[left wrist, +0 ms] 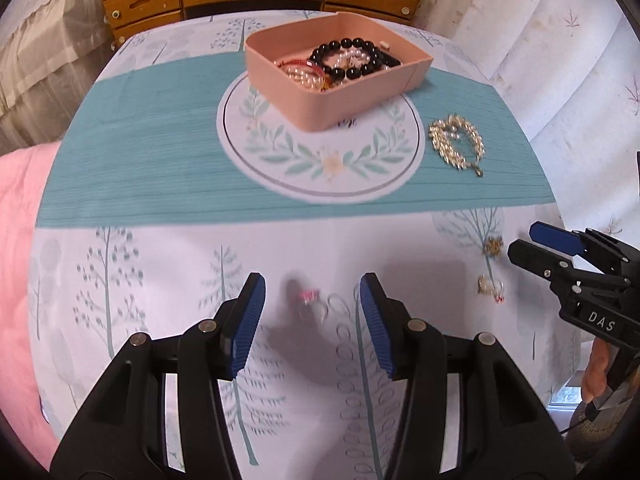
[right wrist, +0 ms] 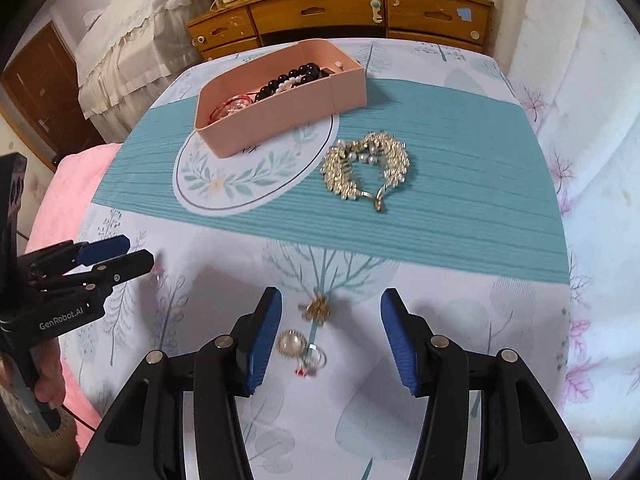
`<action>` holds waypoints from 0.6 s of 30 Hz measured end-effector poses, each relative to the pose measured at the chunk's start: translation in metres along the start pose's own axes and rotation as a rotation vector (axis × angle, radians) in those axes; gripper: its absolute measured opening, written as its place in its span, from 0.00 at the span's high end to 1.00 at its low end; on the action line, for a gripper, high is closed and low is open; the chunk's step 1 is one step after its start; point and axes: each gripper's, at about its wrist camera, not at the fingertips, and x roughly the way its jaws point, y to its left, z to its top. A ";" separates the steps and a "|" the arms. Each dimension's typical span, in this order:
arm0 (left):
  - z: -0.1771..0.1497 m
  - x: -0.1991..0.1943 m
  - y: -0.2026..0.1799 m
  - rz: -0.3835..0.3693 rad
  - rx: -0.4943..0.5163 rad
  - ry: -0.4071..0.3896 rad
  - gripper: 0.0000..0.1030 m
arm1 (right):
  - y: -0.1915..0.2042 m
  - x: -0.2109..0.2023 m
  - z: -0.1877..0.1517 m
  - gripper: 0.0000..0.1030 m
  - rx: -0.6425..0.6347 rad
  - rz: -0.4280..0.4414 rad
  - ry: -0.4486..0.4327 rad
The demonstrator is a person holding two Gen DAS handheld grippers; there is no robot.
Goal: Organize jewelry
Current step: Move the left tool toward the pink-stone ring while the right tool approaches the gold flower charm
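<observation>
- pink box [left wrist: 320, 92] sits at 12 o'clock on the tablecloth [left wrist: 160, 248] — beads piled inside, lower ones hidden by its wall
- gold bracelet [right wrist: 370, 168] lies at its 3 o'clock
- left gripper [left wrist: 312, 312] released, blurry ring [left wrist: 308, 304] between its fingers
- right gripper [right wrist: 331, 334] released over small brooches [right wrist: 304, 344] — details fuzzy

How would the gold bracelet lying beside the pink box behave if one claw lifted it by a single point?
The gold bracelet looks made of many small linked pieces, so it would probably sag and dangle. Its dense clusters suggest some weight for its size. The loose clasp end would likely swing.
</observation>
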 end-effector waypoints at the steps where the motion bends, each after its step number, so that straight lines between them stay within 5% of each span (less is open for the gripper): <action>1: -0.004 0.000 0.000 0.002 -0.004 0.000 0.55 | 0.000 -0.001 -0.004 0.49 0.004 0.005 -0.003; 10: -0.021 0.010 -0.005 0.034 -0.017 0.003 0.55 | 0.009 0.009 -0.018 0.49 -0.032 -0.016 0.018; 18: -0.015 0.013 0.000 0.045 -0.050 -0.003 0.55 | 0.008 0.029 -0.009 0.49 0.007 0.076 0.060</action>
